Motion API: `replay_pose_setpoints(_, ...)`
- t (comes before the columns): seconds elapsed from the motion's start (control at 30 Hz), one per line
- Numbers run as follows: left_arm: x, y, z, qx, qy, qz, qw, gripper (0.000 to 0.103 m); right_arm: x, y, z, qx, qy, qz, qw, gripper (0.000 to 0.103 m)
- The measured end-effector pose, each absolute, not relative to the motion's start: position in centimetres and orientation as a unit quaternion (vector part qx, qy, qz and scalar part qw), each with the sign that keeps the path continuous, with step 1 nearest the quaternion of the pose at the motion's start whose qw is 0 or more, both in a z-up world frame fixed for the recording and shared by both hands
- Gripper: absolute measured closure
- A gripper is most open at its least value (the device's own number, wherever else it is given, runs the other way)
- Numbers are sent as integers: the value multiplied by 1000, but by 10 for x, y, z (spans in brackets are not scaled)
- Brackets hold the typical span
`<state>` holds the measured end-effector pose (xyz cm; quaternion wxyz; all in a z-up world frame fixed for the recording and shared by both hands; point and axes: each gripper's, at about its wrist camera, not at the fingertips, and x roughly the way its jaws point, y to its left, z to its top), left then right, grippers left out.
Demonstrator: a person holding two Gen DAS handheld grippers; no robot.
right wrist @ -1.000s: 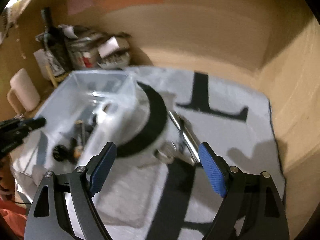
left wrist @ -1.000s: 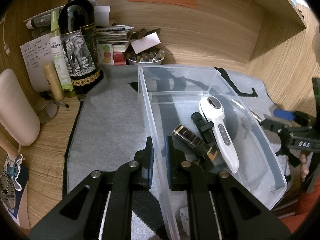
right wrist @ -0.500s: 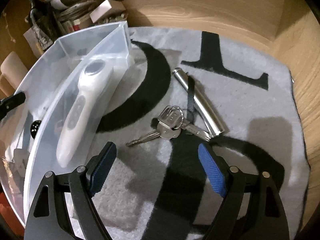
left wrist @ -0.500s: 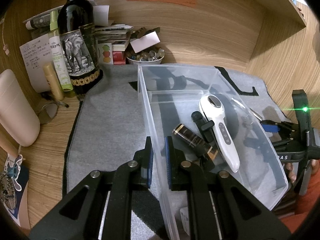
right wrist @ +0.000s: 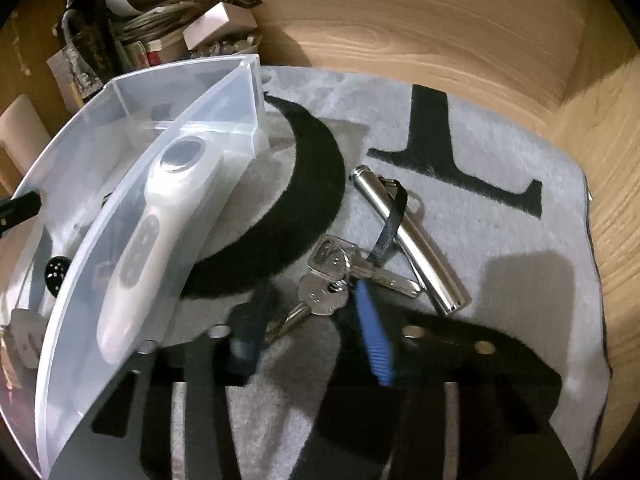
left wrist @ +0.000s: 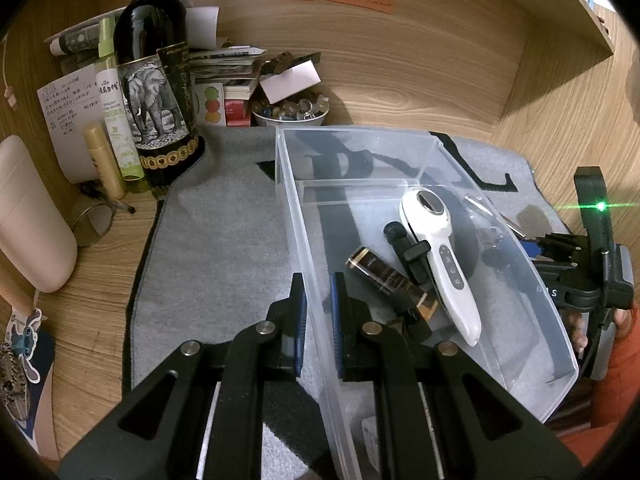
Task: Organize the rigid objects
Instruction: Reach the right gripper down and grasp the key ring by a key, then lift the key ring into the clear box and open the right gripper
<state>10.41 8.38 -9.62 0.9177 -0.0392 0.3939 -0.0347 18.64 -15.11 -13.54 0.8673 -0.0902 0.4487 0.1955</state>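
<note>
A clear plastic bin [left wrist: 400,148] stands on a grey mat. My left gripper [left wrist: 318,312] is shut on its near left wall. Inside lie a white handheld device [left wrist: 444,260], a dark tube with gold ends [left wrist: 384,276] and a black clip [left wrist: 404,248]. In the right wrist view the bin [right wrist: 120,248] is at the left. A bunch of keys [right wrist: 332,280] with a silver cylinder [right wrist: 408,240] lies on the mat to its right. My right gripper [right wrist: 316,328] is low over the keys, its jaws closing around them, blurred.
A wine bottle [left wrist: 156,92], a spray bottle [left wrist: 116,108], a gold tube [left wrist: 104,160], papers and a bowl of small stones [left wrist: 292,114] crowd the back left corner. A beige container [left wrist: 28,220] lies at the left. Wooden walls close the back and right.
My right gripper has dropped toward the keys and its jaws have narrowed from wide open. The left gripper and the bin have not moved.
</note>
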Motion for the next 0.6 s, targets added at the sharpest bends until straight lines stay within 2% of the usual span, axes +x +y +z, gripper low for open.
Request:
replay_pose_setpoints(0.03, 104, 84, -96, -39, 394, -35, 918, 92, 185, -151, -135, -90, 448, 196, 867, 79)
replay_pose_setpoints(0.07, 104, 84, -96, -38, 394, -34, 918, 92, 184, -152, -134, -90, 448, 196, 867, 80)
replay_pose_setpoints(0.37, 105, 83, -96, -37, 395, -32, 917, 92, 171, -155, -130, -85, 441, 198, 871, 80)
replay_pose_setpoints(0.6, 105, 81, -96, -35, 395, -30, 917, 92, 158, -161, -102, -81, 404, 196, 890, 80)
